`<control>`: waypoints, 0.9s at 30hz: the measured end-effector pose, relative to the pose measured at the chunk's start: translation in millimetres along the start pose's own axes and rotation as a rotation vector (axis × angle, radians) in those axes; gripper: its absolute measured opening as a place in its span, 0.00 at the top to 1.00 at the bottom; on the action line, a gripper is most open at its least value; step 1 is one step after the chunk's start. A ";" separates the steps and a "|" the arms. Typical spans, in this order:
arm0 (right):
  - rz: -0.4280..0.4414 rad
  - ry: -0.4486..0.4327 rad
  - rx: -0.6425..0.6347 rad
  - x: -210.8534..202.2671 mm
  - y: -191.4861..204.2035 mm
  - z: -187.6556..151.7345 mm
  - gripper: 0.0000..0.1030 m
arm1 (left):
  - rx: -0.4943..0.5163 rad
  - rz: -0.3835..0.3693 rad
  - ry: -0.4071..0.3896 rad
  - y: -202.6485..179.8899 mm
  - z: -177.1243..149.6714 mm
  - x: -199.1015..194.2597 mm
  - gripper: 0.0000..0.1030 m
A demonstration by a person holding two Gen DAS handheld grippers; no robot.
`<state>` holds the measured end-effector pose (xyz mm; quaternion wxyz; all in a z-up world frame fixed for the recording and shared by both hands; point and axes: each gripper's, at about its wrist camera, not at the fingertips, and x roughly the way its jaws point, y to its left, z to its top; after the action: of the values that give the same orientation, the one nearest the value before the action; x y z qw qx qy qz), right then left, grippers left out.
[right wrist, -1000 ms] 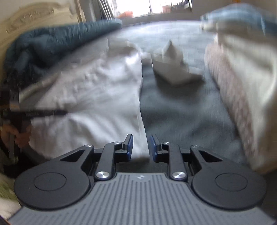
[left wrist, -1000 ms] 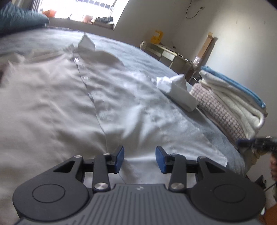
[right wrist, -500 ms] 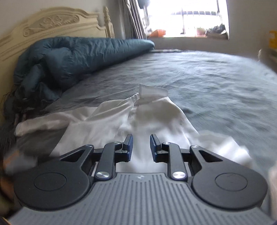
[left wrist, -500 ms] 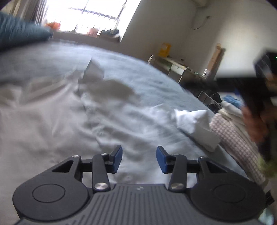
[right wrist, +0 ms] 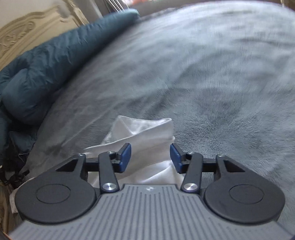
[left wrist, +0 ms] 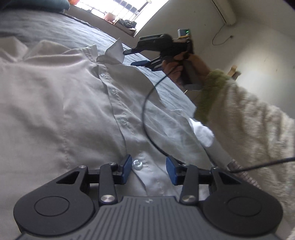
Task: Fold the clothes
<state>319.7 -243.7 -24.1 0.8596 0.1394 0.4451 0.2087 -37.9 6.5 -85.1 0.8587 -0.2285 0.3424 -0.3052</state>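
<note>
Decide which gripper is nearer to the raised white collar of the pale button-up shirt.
Right. The right gripper hangs just before the shirt's raised white collar, jaws opening, nothing between them. The left gripper is far down the button placket, near the hem.

Grey bed [right wrist: 212,77] fills the right wrist view. Teal duvet [right wrist: 46,70] bunched at 10 o'clock against carved cream headboard [right wrist: 22,31]. Left wrist view: bright window [left wrist: 118,11] at 12, wall air conditioner [left wrist: 224,11] at 1.
</note>
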 end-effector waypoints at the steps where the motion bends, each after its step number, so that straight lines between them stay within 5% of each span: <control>1: -0.015 0.005 -0.010 5.1 -0.6 -0.4 0.55 | -0.006 -0.007 -0.002 1.3 -0.4 0.1 0.59; 13: -0.046 0.032 0.069 55.5 -3.5 19.3 0.57 | -0.017 -0.035 -0.015 5.4 -2.7 1.2 0.58; 17: -0.049 0.005 0.081 55.1 -8.5 18.1 0.90 | -0.018 -0.037 -0.016 5.1 -3.3 0.8 0.58; 27: -0.144 -0.210 -0.298 28.3 33.2 8.8 0.98 | -0.010 -0.032 -0.017 7.0 -2.9 2.8 0.58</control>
<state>333.8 -201.5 -25.1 0.9252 -0.0005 0.3259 0.1946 -35.8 9.0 -92.6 0.8555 -0.2408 0.3330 -0.3152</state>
